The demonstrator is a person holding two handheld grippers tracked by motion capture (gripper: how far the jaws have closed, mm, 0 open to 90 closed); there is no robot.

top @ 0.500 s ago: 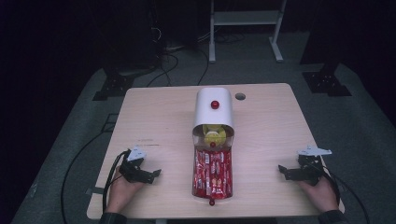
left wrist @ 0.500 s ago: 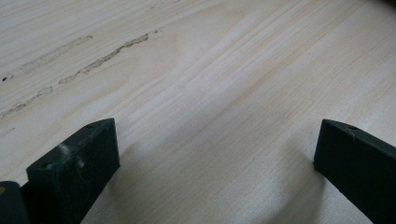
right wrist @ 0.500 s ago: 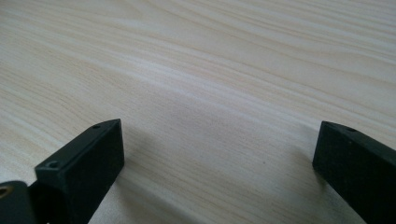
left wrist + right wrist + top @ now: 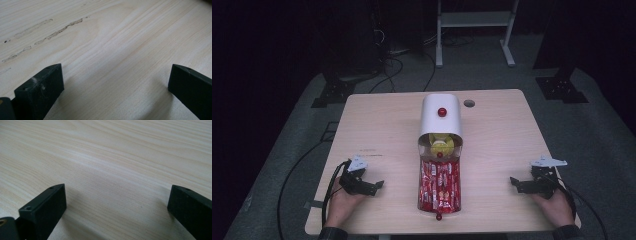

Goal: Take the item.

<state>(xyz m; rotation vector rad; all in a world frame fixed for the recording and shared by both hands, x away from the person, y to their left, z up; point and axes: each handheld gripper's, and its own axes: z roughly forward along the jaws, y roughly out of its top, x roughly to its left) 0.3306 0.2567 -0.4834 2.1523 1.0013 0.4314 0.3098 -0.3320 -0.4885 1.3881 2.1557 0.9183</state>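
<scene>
Nothing has shifted since the earlier frame: both grippers rest at the same spots on the table [image 4: 382, 120], and the central container is unmoved. Left gripper [image 4: 374, 186] lies near the front left edge, held by the person's left hand [image 4: 343, 202], pointing toward the table's middle. Its jaws stand wide apart with bare wood between them in the left gripper view. White container [image 4: 441, 117] lies on its side at the table's centre, its open mouth facing the person. Red packets [image 4: 439, 186] spread from that mouth toward the front edge, well apart from either gripper. Right gripper [image 4: 518, 184] lies near the front right edge in the right hand [image 4: 554, 205], jaws likewise spread wide, gripping nothing.
</scene>
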